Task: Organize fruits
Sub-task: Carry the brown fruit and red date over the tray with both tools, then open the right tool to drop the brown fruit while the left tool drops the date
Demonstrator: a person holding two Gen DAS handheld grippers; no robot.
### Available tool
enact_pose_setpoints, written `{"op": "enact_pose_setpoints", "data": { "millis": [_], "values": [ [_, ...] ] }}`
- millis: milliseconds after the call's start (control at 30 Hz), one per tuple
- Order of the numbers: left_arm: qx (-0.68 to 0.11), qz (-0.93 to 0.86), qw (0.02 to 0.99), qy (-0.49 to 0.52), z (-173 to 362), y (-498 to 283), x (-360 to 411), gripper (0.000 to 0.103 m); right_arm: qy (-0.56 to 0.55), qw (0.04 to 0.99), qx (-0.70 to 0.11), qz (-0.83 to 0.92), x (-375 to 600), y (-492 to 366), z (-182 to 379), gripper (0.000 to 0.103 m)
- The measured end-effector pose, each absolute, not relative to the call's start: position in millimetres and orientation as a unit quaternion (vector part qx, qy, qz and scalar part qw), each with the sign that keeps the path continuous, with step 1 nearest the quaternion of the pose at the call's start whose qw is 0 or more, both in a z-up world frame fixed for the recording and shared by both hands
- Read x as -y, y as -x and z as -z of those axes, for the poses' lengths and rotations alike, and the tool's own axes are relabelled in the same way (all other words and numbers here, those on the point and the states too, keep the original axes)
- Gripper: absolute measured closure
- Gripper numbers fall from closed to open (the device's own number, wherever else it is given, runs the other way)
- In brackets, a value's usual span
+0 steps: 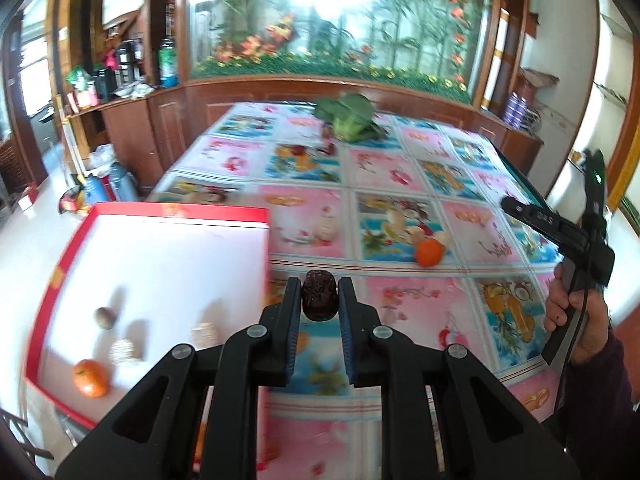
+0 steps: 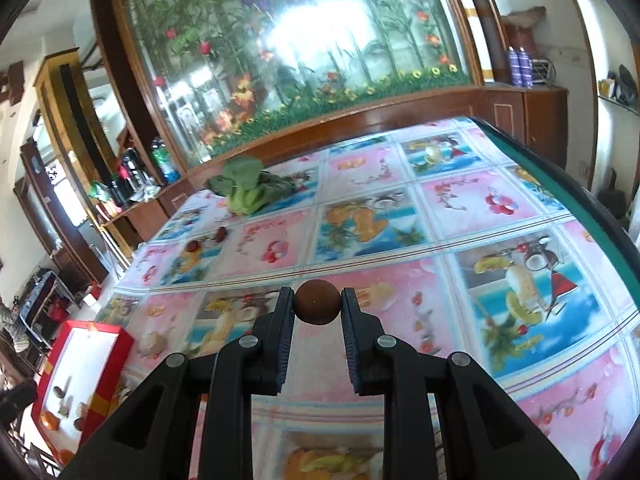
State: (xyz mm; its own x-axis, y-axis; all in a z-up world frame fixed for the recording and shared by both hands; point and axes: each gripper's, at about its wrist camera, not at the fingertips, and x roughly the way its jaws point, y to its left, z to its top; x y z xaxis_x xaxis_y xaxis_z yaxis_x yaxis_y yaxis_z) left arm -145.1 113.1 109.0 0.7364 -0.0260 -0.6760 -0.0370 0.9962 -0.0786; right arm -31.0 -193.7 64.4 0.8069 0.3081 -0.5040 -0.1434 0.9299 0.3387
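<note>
**Both grippers holding fruit above the patterned table**

The left gripper (image 1: pixel 319 296) has its two fingers pinched on a dark, wrinkled fruit (image 1: pixel 318 295), held just past the right edge of the red-rimmed box (image 1: pixel 64 264). That box sits at the table's near left corner, and its white floor carries an orange (image 1: pixel 90 377) close to the near rim, two pale round fruits (image 1: pixel 125 352) a little farther in, and a small brown fruit (image 1: pixel 105 317) beyond them.

The right gripper (image 2: pixel 318 307) pinches a smooth round brown fruit (image 2: pixel 318 307) between its fingers, above the table's middle; in the left wrist view the gripper shows at the right edge, held in a hand (image 1: pixel 576 320).

On the tablecloth (image 1: pixel 400 160), printed with fruit and flower squares, a second orange (image 1: pixel 429 252) lies in the middle, well apart from the box. Farther off, two small red fruits (image 2: pixel 206 240) lie near each other toward the far left side. A leafy green vegetable (image 2: pixel 244 192) lies close to the far edge, beside the wooden cabinet (image 2: pixel 400 120).
</note>
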Motion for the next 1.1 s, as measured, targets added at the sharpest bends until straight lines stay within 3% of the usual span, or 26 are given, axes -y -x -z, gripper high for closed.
{"op": "enact_pose_setpoints", "data": {
  "millis": [267,633,1100],
  "values": [
    [-0.338,-0.035,0.938,0.068,-117,173,-155,0.083,-0.130,0.937,-0.266,-0.185,141,66,-70,0.081],
    [-0.314,-0.097,0.940,0.094,-114,204,-219,0.083,-0.077,0.896,-0.304,-0.313,6,100,-63,0.081],
    [-0.326,-0.176,0.923,0.108,-74,221,-285,0.083,0.001,0.857,-0.324,-0.401,-95,143,-51,0.081]
  ]
}}
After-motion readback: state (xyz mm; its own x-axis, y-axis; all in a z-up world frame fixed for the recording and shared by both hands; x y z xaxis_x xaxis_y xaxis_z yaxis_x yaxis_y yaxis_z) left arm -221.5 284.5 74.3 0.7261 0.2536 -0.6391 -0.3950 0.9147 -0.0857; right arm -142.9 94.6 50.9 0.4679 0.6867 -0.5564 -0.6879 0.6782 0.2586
